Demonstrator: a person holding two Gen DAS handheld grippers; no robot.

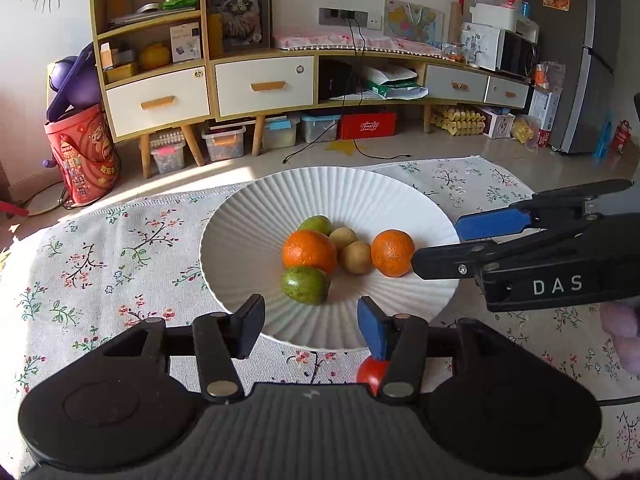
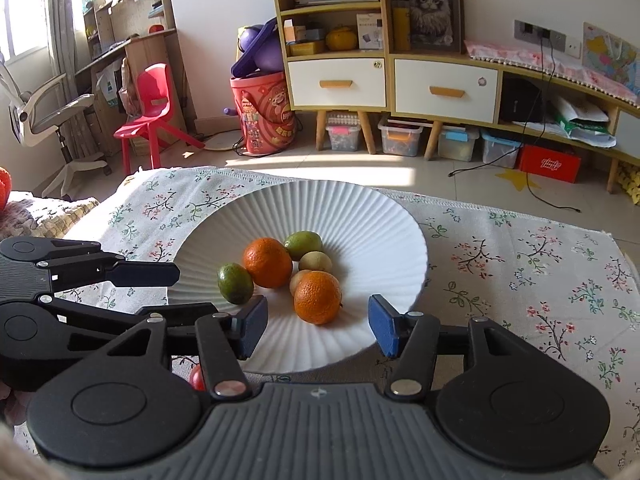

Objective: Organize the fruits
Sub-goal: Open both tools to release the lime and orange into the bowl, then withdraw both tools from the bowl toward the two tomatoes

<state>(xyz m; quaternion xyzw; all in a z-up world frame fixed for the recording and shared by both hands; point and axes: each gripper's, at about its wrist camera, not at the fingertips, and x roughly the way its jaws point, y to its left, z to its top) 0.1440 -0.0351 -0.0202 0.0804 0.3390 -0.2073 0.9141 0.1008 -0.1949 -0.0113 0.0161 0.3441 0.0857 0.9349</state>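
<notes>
- Two tools, the left tool (image 1: 310, 326) and the right tool (image 2: 318, 330), stand with jaws apart, gripping nothing, at the near rim of the plate (image 2: 360, 208).
- Six fruits sit in the plate; a red fruit (image 1: 372, 374) lies on the counter (image 1: 100, 264) under the left tool.
- Risk: lowering the left tool may crush or roll the red fruit.
- Risk: the right tool may nudge the near orange (image 2: 318, 296) into its neighbours.

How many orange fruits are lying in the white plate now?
2. One orange lies near the plate's centre, beside the green fruits; the other orange lies nearer the right hand-held gripper. More could be hidden.
</notes>
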